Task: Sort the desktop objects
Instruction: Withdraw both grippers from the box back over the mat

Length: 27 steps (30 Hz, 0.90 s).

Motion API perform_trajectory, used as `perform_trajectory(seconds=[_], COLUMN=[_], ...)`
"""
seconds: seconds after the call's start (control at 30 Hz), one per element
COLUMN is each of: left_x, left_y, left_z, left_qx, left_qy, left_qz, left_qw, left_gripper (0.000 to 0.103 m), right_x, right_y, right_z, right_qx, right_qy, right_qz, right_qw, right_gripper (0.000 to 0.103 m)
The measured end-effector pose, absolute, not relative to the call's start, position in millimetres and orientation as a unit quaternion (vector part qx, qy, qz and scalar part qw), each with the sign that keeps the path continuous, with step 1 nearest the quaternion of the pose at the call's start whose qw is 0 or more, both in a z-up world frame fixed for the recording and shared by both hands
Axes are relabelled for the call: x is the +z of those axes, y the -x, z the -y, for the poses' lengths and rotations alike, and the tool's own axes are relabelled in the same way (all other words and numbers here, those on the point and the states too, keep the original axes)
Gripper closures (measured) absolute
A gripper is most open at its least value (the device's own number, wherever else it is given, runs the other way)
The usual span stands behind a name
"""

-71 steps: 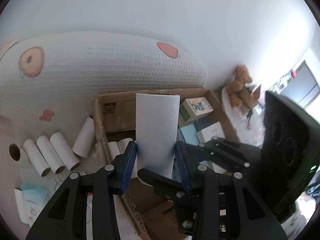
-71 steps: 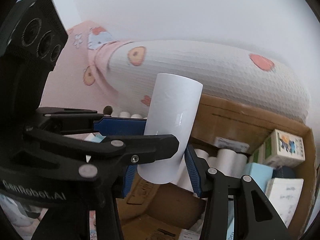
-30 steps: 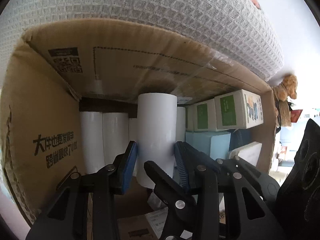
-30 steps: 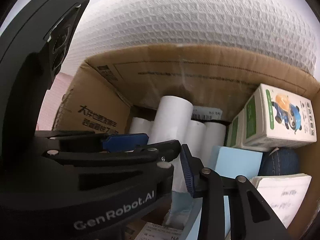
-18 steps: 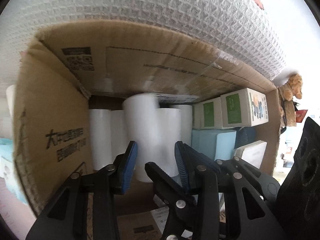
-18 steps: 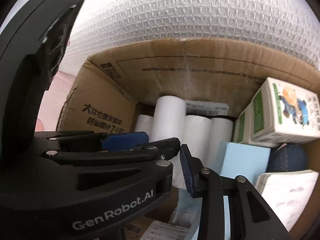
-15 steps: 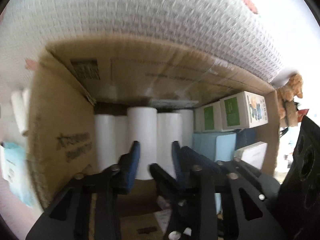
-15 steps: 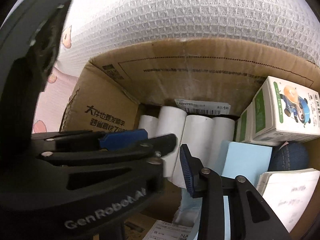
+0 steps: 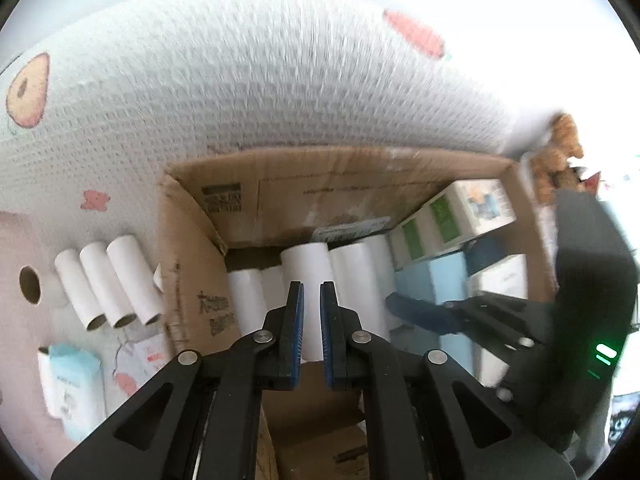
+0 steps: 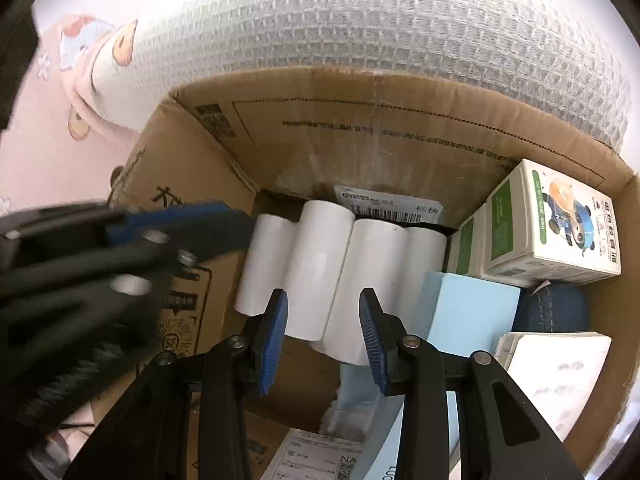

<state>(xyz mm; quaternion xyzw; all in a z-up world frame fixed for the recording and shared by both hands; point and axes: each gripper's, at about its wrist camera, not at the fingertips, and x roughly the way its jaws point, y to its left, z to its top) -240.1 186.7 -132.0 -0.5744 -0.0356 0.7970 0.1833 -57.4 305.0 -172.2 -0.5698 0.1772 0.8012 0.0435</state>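
Through my left wrist camera, my left tool (image 9: 311,316) hangs above the near edge of the cardboard box (image 9: 192,248), its blue pads drawn close together with only a narrow slit between them and nothing pinched there. Straight ahead of the pads, down in the box, a row of white paper rolls (image 9: 306,276) lies side by side against the far wall, one riding a little higher than its neighbours. To the right of the rolls sit green-and-white cartons (image 9: 452,216) and a pale blue box (image 9: 432,280). Off to the left of my tool, outside the box, three bare cardboard tubes (image 9: 108,280) lie in a row on the bedding, with a light blue tissue pack (image 9: 72,380) nearer to me. My right tool (image 9: 424,312) reaches in from the right, blurred. Through my right wrist camera, my right tool (image 10: 323,334) is spread wide and empty, hovering just over the near ends of the paper rolls (image 10: 320,264), which lie ahead between its pads without touching them. A cartoon-printed carton (image 10: 560,228) stands to the right of the rolls, a blue box (image 10: 468,308) below it, and a stack of white papers (image 10: 556,364) further right. My left tool (image 10: 192,224) shows as a dark blur at the left, over the box wall (image 10: 360,132).
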Motion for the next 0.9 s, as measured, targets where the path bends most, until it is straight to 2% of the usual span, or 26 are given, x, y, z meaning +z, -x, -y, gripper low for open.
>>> perform_trajectory(seconds=[0.13, 0.2, 0.23, 0.27, 0.4, 0.6, 0.9], left_x=[-117.7, -109.6, -106.9, -105.8, -97.1, -84.9, -107.1], left_y=[231.3, 220.7, 218.1, 216.0, 200.5, 181.4, 177.2], left_z=[-171.4, -153.5, -149.4, -147.7, -121.4, -87.8, -23.0], left_qx=[0.807, 0.819, 0.825, 0.829, 0.84, 0.872, 0.879], left_qy=[0.534, 0.513, 0.5, 0.489, 0.454, 0.415, 0.423], left_qz=[0.078, 0.089, 0.098, 0.11, 0.141, 0.101, 0.126], left_qw=[0.24, 0.242, 0.244, 0.248, 0.262, 0.239, 0.182], left_gripper=[0.09, 0.079, 0.068, 0.064, 0.061, 0.057, 0.056], right_x=[-177.6, -175.6, -174.3, -173.3, -162.5, -128.6, -84.7], right_y=[61.4, 60.2, 59.5, 58.9, 60.6, 88.0, 99.3], right_z=[-313.1, -309.4, -307.1, -305.6, -290.3, -250.6, -183.2], right_qx=[0.793, 0.796, 0.797, 0.797, 0.803, 0.833, 0.865], right_qy=[0.576, 0.572, 0.571, 0.571, 0.566, 0.541, 0.501], right_qz=[-0.194, -0.191, -0.19, -0.189, -0.175, -0.1, 0.006], right_qw=[0.046, 0.048, 0.048, 0.049, 0.059, 0.06, 0.011], right_gripper=[0.07, 0.07, 0.07, 0.07, 0.07, 0.07, 0.07])
